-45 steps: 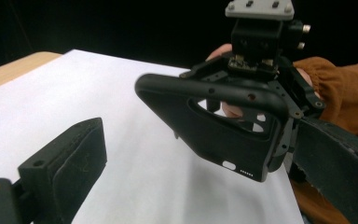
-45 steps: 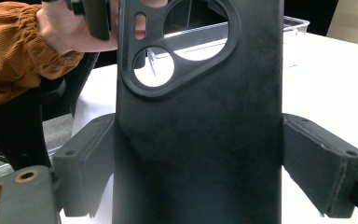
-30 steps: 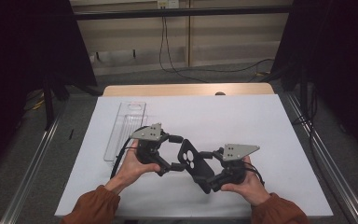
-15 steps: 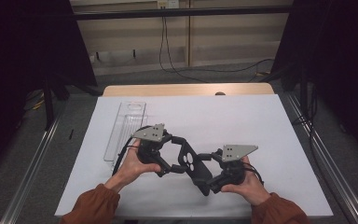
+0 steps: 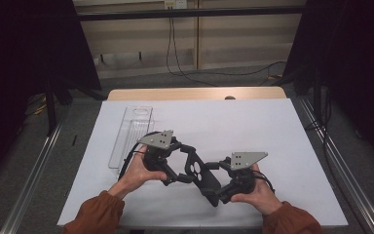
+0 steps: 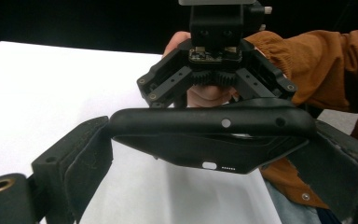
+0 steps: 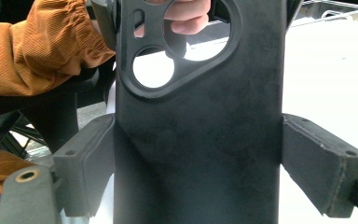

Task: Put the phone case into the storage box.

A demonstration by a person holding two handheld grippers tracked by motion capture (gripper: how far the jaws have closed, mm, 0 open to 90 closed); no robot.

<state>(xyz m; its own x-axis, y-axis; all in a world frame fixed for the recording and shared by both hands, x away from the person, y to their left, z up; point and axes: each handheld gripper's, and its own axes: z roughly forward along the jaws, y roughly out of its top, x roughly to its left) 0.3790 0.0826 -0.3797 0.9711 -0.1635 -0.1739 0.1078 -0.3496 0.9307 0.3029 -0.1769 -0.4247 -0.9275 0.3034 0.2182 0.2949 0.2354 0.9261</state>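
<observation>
matte black phone case [image 5: 200, 171] with round camera cutouts sat pinched between both grippers, left gripper [image 5: 179, 165] on its end, right gripper [image 5: 217, 187] clamping its sides, over white table [image 5: 253, 126].

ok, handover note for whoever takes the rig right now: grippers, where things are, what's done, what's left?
Left gripper: jaws closed on the camera-cutout end of the black phone case, held above the white table cover.
Right gripper: jaws closed across the other end of the same case.
Clear plastic tray: lies flat at the person's left of the cover, apart from both grippers; looks empty.
Done: case lifted, held by both grippers.
Left: probably hand it to one gripper or set it down, perhaps in the tray; I cannot tell which.
</observation>
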